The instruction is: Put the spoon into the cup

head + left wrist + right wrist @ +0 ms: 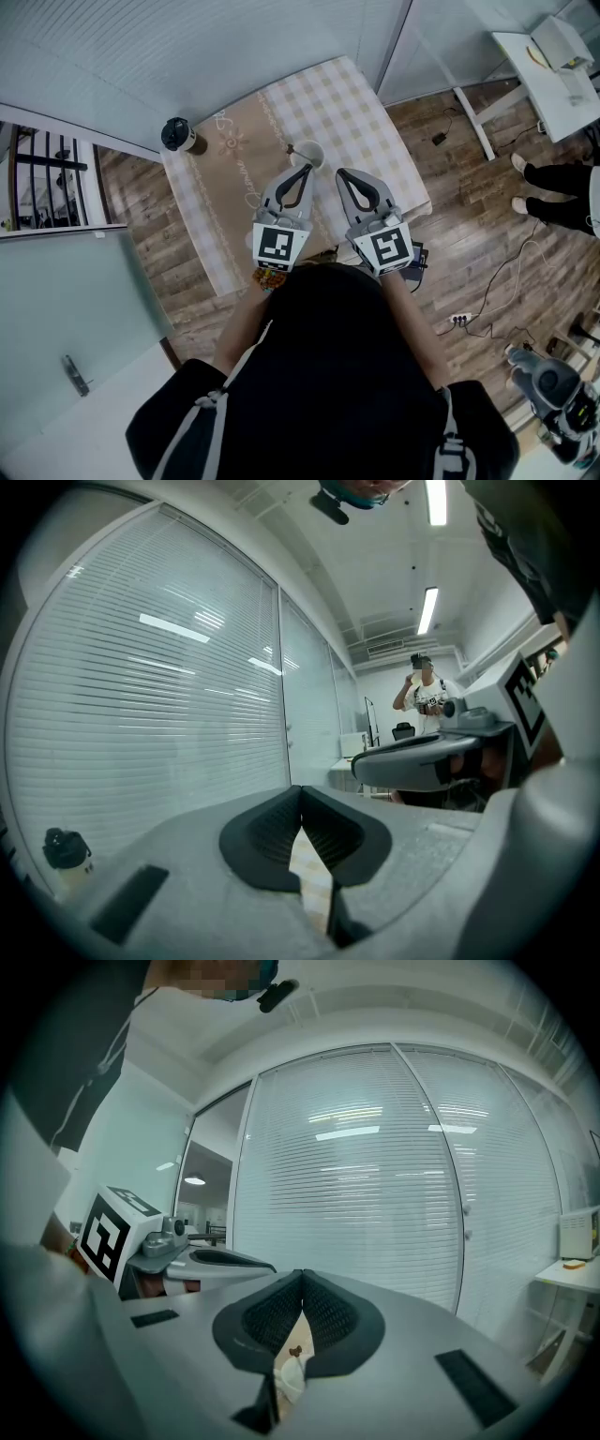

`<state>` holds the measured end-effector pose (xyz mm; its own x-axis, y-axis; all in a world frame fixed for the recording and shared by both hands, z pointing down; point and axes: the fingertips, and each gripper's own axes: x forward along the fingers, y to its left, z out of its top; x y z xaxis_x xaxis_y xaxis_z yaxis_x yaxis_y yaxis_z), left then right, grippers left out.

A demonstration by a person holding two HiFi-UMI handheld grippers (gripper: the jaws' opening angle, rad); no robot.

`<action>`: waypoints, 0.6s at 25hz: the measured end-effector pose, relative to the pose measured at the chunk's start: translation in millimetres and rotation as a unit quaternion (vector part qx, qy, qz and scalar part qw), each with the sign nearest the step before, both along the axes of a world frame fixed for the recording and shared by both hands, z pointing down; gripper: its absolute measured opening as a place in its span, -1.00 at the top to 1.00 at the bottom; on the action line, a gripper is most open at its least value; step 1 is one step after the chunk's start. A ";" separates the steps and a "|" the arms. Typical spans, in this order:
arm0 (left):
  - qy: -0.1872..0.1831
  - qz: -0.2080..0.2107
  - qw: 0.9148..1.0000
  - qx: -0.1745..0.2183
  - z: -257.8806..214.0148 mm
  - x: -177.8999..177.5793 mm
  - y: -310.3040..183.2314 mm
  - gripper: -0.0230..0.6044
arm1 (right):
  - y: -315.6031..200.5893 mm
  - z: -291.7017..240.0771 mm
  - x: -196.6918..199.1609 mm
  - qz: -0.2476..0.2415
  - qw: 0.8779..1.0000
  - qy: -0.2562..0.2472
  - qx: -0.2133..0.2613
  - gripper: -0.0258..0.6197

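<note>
Holds left gripper [306, 170] and right gripper [342, 174] side by side above the table [366, 131], each with fingers pressed tip to tip on nothing. Just beyond, finds the white cup [317, 150], with the spoon [292, 147] apparently already standing in it, handle leaning out leftward. Looks light, stiff, slim, likely slippery; best pinched mid-handle, gently, lest the cup tip.
</note>
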<state>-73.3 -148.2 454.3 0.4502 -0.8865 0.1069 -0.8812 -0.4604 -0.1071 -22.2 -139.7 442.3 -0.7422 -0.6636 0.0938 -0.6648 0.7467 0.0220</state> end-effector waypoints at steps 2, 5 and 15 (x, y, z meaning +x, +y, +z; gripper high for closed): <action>0.002 -0.002 1.000 -0.003 1.2 -1.1 -1.1 0.87 | 0.1 -0.1 -0.8 -0.003 1.000 -0.003 0.004 0.90; 0.004 -0.003 1.000 -0.009 3.8 -2.7 -0.3 0.87 | 2.5 0.6 -1.6 -0.007 1.000 -0.004 0.007 0.90; -0.004 0.000 1.000 -0.008 5.8 -4.8 -4.1 0.87 | 1.8 1.8 1.5 -0.002 1.000 0.009 0.007 0.90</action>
<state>-78.1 -152.3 460.1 0.4494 -0.8846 0.1247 -0.8802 -0.4623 -0.1072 -20.7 -137.9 444.0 -0.7435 -0.6615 0.0982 -0.6609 0.7492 0.0436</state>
